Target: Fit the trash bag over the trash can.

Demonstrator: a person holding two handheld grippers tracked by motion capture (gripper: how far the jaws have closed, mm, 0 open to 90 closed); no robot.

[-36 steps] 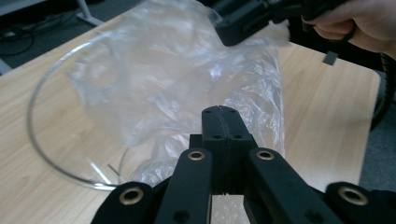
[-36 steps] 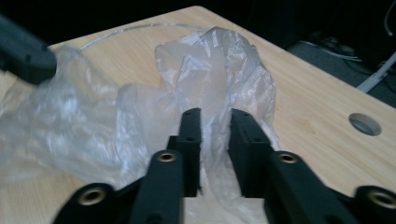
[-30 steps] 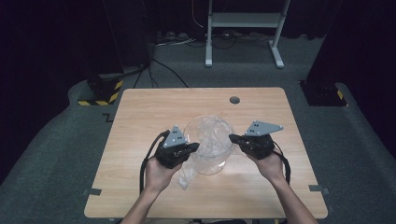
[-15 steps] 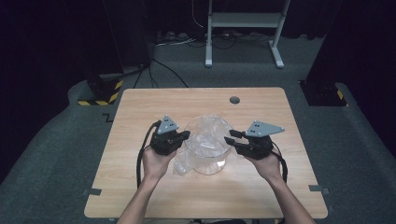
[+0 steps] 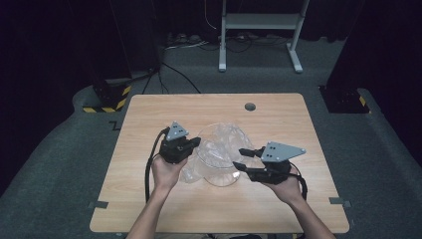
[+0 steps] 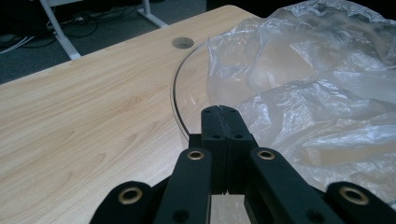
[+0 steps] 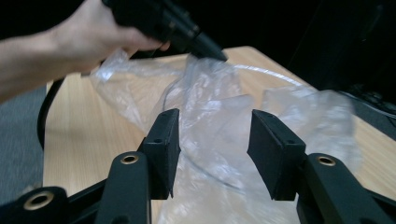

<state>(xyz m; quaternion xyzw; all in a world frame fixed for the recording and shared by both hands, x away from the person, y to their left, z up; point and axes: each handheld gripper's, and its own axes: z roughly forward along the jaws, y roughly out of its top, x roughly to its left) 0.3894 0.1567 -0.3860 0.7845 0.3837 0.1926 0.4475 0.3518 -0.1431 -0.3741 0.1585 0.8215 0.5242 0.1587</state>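
Note:
A clear glass bowl [image 5: 219,178] stands mid-table with a crumpled clear plastic bag [image 5: 224,142] in and over it. My left gripper [image 5: 198,143] is at the bowl's left rim, shut, and the right gripper view shows the film drawn up to its tip [image 7: 217,55]. Its closed jaws [image 6: 219,109] lie beside the bowl's rim [image 6: 175,88] and the bag [image 6: 317,93]. My right gripper [image 5: 239,158] is at the bowl's right side. Its jaws [image 7: 212,130] have just been opening and stand apart, with the bag [image 7: 210,107] beyond and between them, untouched by the pads.
The wooden table [image 5: 149,119] has a round cable hole [image 5: 250,106] near its far edge. A white metal stand [image 5: 259,22] and a yellow-black striped base [image 5: 107,97] are on the grey floor beyond. Black cables trail from both grippers.
My right gripper's jaws have opened and let go of the bag, and it has drawn back a little to the right. My left gripper has shifted left and farther along the bowl's rim, still shut.

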